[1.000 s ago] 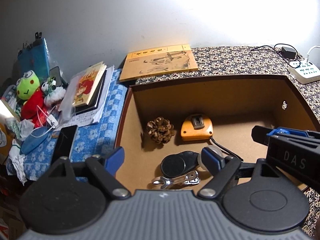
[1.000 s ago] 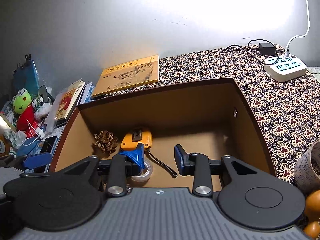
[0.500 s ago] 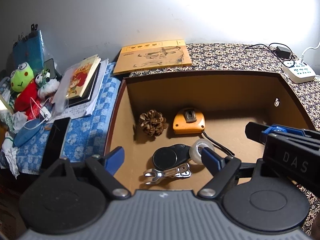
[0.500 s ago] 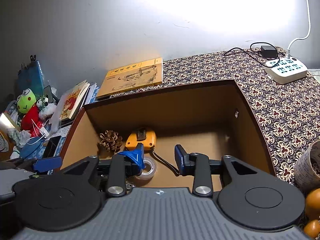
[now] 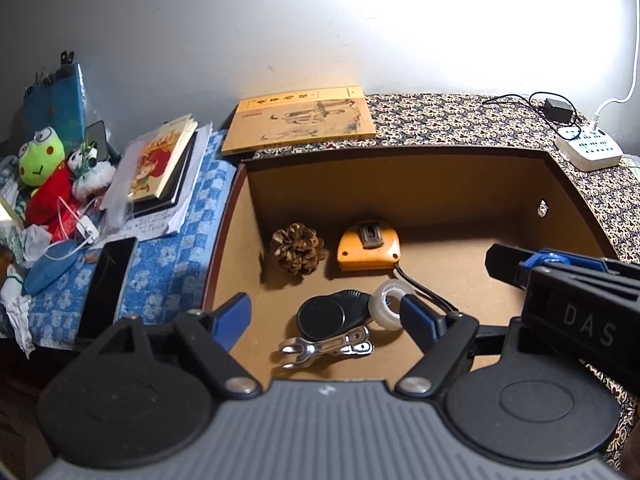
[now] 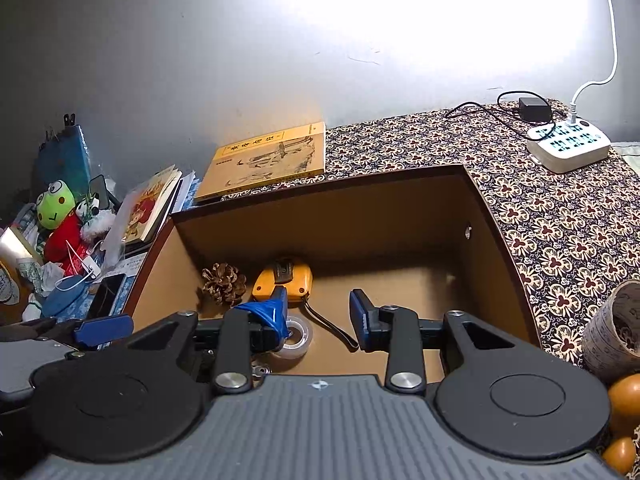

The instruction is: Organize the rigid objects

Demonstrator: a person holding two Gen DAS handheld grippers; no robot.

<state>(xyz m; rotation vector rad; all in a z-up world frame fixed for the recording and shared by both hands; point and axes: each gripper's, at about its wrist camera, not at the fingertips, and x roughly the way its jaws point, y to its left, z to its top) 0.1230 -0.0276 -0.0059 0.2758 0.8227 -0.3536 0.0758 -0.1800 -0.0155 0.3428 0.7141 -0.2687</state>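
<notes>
Ahead of both spread, empty tongs, left [image 5: 324, 314] and right [image 6: 318, 314]: box [image 5: 400, 168] holding pinecone [image 5: 298, 248], tape measure [image 5: 369, 248], tape roll [image 5: 388, 306], discs [image 5: 322, 317], clip [image 5: 326, 348]; sorting seemingly well advanced.

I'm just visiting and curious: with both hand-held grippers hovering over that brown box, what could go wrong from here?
1. The tape roll leans against the black disc, right beside the metal clip. Reaching for one could knock the others.
2. The tape measure trails a black strap behind the roll; a finger might snag it.
3. The right hand-held gripper and left hand-held gripper, both open, sit close together and could bump.
</notes>
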